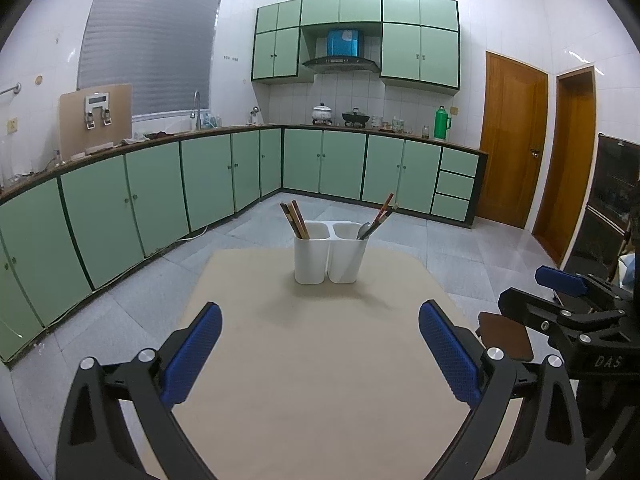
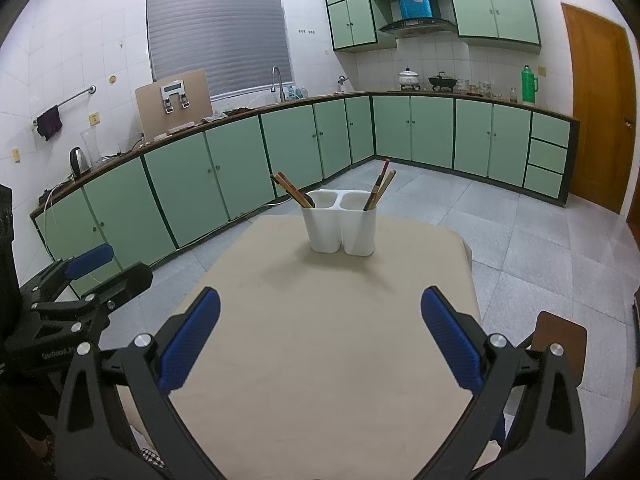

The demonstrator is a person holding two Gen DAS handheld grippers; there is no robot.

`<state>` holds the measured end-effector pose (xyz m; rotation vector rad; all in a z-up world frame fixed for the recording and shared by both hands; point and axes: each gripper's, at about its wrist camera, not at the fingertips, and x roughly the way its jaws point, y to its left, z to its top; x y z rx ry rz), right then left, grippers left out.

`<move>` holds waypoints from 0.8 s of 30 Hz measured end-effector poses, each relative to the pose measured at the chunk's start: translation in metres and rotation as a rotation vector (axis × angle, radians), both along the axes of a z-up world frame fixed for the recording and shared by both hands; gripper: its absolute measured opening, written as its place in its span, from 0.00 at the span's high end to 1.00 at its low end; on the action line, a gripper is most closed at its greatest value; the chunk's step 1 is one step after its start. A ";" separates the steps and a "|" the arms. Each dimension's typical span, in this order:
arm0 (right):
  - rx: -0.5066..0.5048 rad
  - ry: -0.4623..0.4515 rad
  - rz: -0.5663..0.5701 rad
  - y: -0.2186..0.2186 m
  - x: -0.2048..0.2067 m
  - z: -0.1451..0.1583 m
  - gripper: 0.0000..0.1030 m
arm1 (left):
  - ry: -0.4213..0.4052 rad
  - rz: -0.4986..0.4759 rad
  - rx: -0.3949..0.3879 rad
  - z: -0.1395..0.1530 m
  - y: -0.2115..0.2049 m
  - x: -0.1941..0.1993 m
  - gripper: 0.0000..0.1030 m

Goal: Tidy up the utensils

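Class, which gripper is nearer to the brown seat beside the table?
Right. The right gripper has the brown seat just off its right finger; the left gripper sits farther left, beyond it.

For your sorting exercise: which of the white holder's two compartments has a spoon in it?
The right compartment: a grey spoon leans there with chopsticks; the left compartment shows only chopsticks.
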<state>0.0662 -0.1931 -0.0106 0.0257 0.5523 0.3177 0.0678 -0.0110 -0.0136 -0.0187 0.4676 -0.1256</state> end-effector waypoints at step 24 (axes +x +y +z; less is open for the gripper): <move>0.005 0.008 0.000 0.001 0.000 0.001 0.05 | 0.006 0.011 0.007 0.000 0.002 -0.002 0.06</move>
